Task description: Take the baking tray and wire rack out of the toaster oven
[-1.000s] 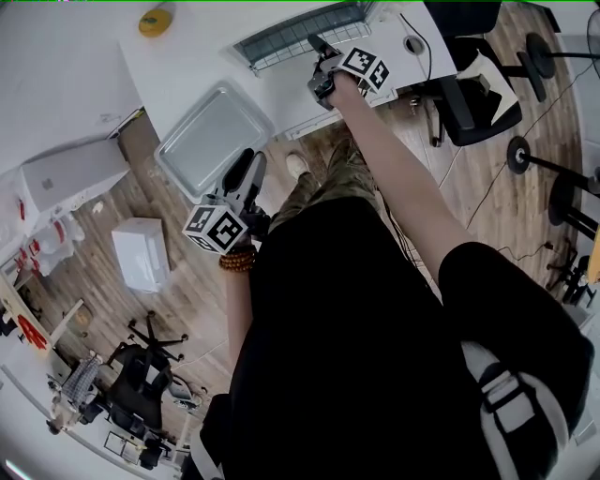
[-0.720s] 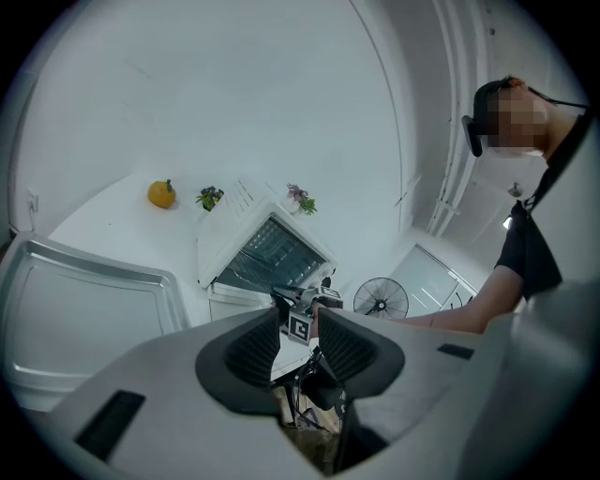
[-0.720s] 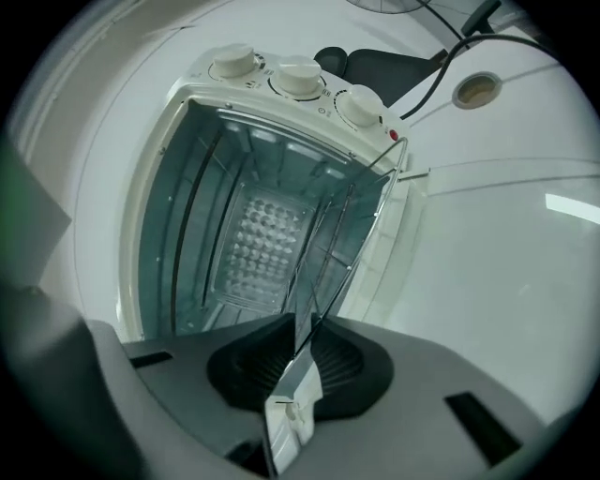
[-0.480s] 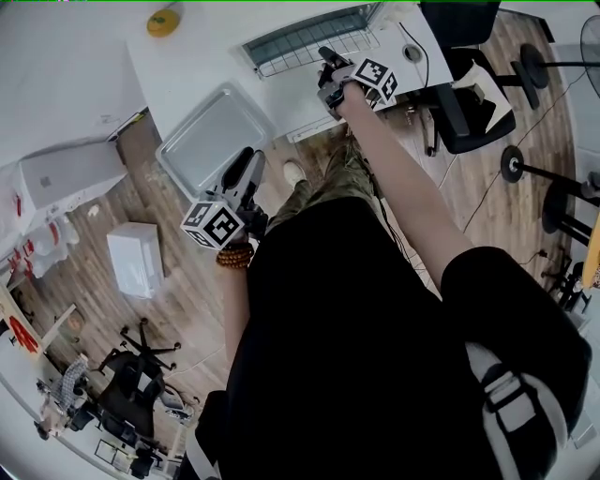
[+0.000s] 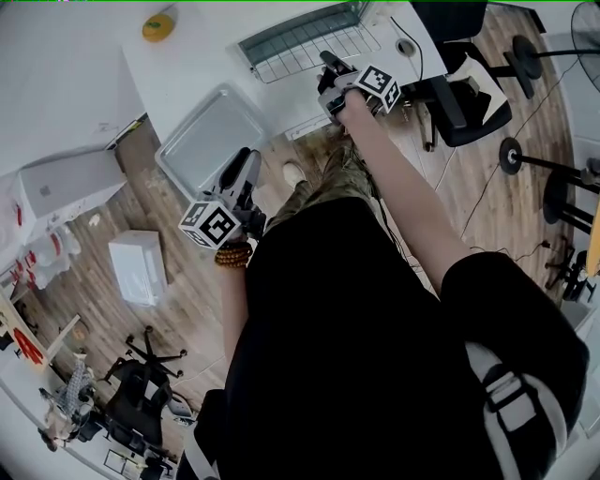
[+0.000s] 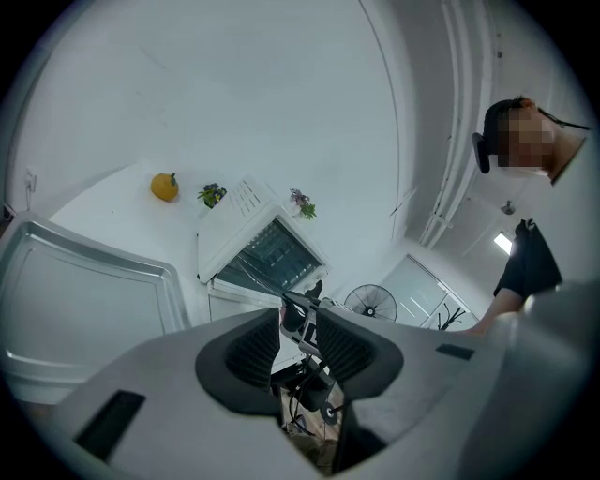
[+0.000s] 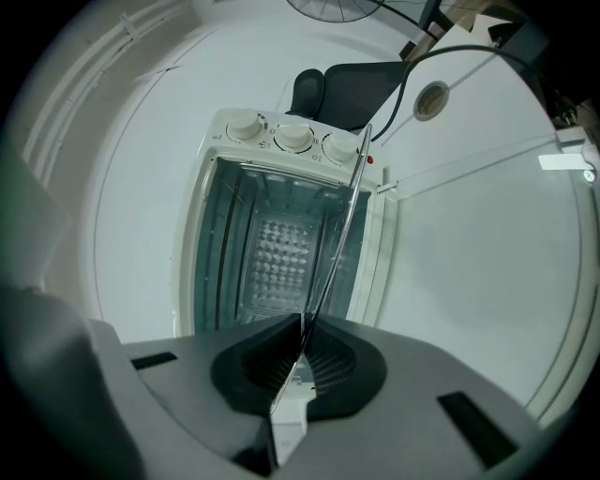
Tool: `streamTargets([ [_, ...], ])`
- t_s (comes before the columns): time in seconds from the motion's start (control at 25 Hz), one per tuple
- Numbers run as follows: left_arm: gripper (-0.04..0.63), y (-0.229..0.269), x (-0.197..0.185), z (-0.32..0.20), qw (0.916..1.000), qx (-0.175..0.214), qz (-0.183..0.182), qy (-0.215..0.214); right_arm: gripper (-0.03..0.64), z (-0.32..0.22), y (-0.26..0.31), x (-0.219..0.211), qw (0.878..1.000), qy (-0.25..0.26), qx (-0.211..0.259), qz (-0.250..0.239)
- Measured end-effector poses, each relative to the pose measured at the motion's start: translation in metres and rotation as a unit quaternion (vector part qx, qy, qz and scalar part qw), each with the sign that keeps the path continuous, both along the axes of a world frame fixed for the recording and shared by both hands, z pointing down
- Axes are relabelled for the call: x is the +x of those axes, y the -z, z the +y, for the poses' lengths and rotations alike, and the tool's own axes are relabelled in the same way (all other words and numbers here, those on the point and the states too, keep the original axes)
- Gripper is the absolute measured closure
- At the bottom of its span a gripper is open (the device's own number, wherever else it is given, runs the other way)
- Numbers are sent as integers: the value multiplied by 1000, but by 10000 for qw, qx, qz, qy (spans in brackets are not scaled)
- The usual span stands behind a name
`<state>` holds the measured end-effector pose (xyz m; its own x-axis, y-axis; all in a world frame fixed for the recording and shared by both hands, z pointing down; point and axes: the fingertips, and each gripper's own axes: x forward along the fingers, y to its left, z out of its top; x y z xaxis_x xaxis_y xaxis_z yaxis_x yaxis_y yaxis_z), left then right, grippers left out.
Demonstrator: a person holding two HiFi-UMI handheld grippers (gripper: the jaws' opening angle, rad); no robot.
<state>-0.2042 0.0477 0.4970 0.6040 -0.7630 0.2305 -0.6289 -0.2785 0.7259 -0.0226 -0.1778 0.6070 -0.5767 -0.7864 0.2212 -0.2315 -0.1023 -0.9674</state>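
Observation:
The toaster oven [image 5: 295,28] stands open at the back of the white table [image 5: 187,70]. Its wire rack [image 5: 319,49] sticks out of the front. My right gripper [image 5: 328,67] is shut on the rack's front edge. In the right gripper view the rack [image 7: 339,225] is a thin edge-on line clamped between the jaws of the right gripper [image 7: 302,328]. The silver baking tray [image 5: 211,131] lies on the table's near left corner. My left gripper [image 5: 246,171] hovers at its near edge. Its jaws have just been closing and stand open with nothing between them.
An orange fruit-shaped object [image 5: 157,25] sits at the table's back left. A black office chair [image 5: 464,89] and a cable [image 5: 412,56] are to the right of the oven. A white box [image 5: 139,267] lies on the wooden floor.
The right gripper has shifted a little to the right at the rack's edge, and more of the rack shows in front of the oven. The left gripper stays by the tray.

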Motion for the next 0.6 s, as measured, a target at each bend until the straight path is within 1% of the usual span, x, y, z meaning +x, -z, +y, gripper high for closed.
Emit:
streamTargets([
  [0.2, 471, 1, -1, 0, 10000, 19, 15, -76, 580, 19, 4, 6, 10000, -18, -33, -65],
  [0.4, 473, 1, 1, 2, 9998, 28, 18, -185, 581, 38, 12, 13, 9999, 92, -1, -66],
  [0.6, 474, -3, 5, 4, 9995, 4, 50, -307, 581, 56, 18, 23, 9997, 207, 67, 88],
])
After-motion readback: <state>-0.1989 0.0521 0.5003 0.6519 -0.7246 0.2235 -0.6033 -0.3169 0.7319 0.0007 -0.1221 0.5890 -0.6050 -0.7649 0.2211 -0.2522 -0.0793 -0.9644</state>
